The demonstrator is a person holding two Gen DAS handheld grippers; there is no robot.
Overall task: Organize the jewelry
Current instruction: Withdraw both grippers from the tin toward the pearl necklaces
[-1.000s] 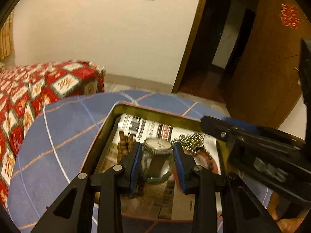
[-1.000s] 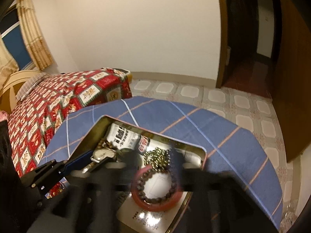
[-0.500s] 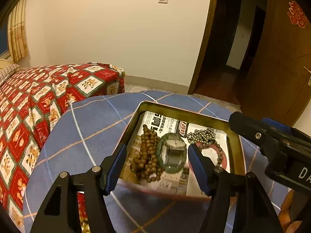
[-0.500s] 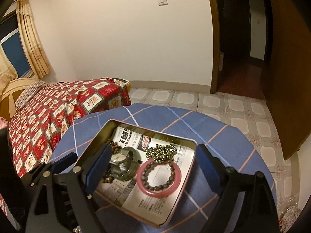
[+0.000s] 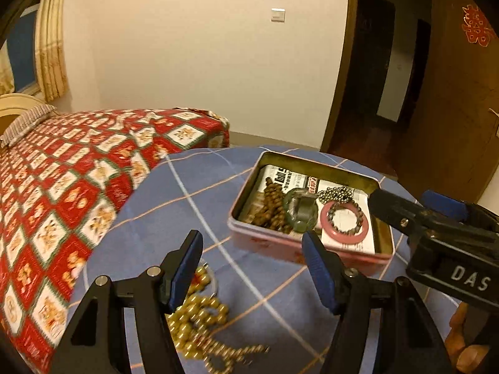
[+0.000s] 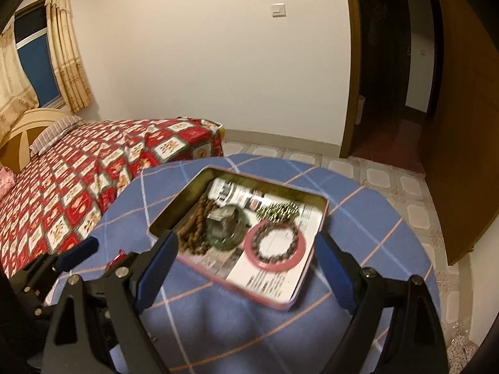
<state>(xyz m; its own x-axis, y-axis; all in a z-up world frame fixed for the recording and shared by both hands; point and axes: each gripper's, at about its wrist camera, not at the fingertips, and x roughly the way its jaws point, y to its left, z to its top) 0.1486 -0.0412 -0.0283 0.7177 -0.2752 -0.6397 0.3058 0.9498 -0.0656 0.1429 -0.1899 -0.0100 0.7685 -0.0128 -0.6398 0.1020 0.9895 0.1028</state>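
Observation:
A pink tin box (image 5: 265,243) (image 6: 274,299) lined with newspaper sits on the blue checked table. It holds brown wooden beads (image 5: 269,205) (image 6: 193,227), a green bangle with a watch inside (image 5: 301,215) (image 6: 226,229), a pink bangle ringed by dark beads (image 5: 344,221) (image 6: 276,244) and a metal bead chain (image 5: 338,194) (image 6: 279,210). A gold bead necklace (image 5: 199,314) lies on the cloth near the left fingers. My left gripper (image 5: 252,268) is open and empty, in front of the box. My right gripper (image 6: 246,274) is open and empty above the box's near edge.
The round table (image 6: 358,218) has a blue cloth with pale lines. A bed with a red patterned cover (image 5: 62,180) stands to the left. A dark doorway (image 6: 386,62) and a wooden wardrobe (image 5: 452,93) stand at the right. The right gripper's body (image 5: 436,237) shows in the left wrist view.
My left gripper let go of the green bangle and watch in the box, opened, and drew back to the left. My right gripper rose and pulled back, open.

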